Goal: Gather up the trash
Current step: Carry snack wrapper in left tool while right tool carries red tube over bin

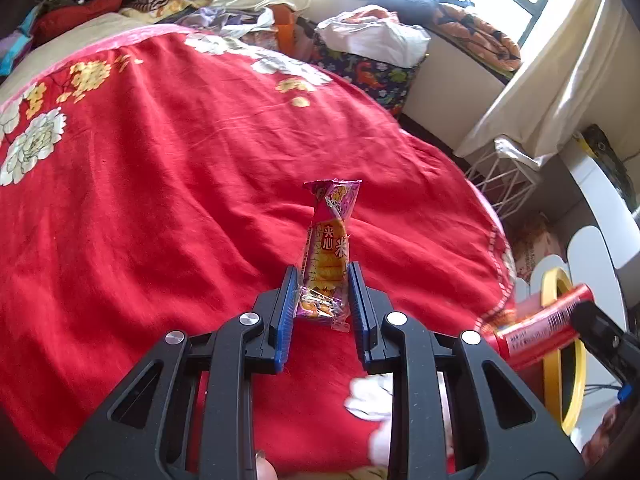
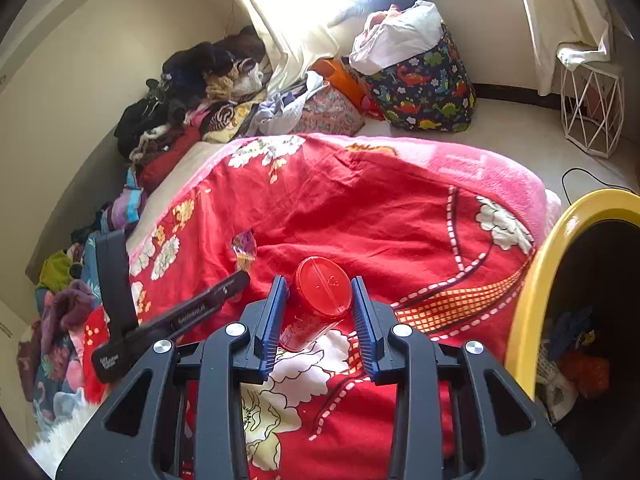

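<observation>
**Both grippers hold trash over the red bedspread**

The left gripper (image 1: 322, 300) has its blue fingers (image 1: 285, 312) clamped on the lower end of a snack wrapper (image 1: 328, 240). The wrapper is pink and yellow with printed characters; it stands upright from the fingers, its crimped top end free above the bedspread (image 1: 160, 200).

The right gripper (image 2: 320, 312) has its fingers (image 2: 272, 320) pressed against both sides of a red can (image 2: 320, 300). The can points away from the camera, its round red lid toward the far side of the bed, and it is lifted clear of the bedspread (image 2: 400, 220). In the left wrist view the same can (image 1: 540, 320) shows at the right edge, tilted, with a barcode on its side, in front of the bin.

A bin (image 2: 532, 280) with a yellow rim stands just beside the bed, to the right of the right gripper; scraps lie in its dark inside. Piled clothes (image 2: 188, 92) lie along the wall past the bed. A dinosaur-print bag (image 2: 424, 88) stands on the floor, and a white wire stool (image 2: 592, 112) stands near the curtain.
</observation>
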Available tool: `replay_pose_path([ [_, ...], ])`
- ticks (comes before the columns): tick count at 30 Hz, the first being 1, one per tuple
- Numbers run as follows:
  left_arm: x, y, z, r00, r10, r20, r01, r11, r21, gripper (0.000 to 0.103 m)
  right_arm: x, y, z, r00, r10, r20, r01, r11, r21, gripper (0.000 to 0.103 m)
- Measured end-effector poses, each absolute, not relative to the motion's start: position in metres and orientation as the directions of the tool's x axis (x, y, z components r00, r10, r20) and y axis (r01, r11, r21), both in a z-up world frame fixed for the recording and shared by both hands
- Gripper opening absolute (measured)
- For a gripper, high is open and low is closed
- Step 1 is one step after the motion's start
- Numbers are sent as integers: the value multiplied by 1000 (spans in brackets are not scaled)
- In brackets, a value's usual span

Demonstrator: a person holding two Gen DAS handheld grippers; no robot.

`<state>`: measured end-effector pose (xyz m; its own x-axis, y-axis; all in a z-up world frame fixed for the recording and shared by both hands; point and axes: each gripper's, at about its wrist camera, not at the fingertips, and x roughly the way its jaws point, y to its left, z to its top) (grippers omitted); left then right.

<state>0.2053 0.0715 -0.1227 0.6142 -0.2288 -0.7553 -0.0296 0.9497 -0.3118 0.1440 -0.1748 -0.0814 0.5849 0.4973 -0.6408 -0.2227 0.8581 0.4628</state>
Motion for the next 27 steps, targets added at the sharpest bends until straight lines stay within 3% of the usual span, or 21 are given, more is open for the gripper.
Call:
replay_pose_path([
  [27, 175, -29, -73, 644, -321, -694, 205, 947, -249, 19, 99, -279, -50, 731, 371, -573, -96, 886, 453, 31],
])
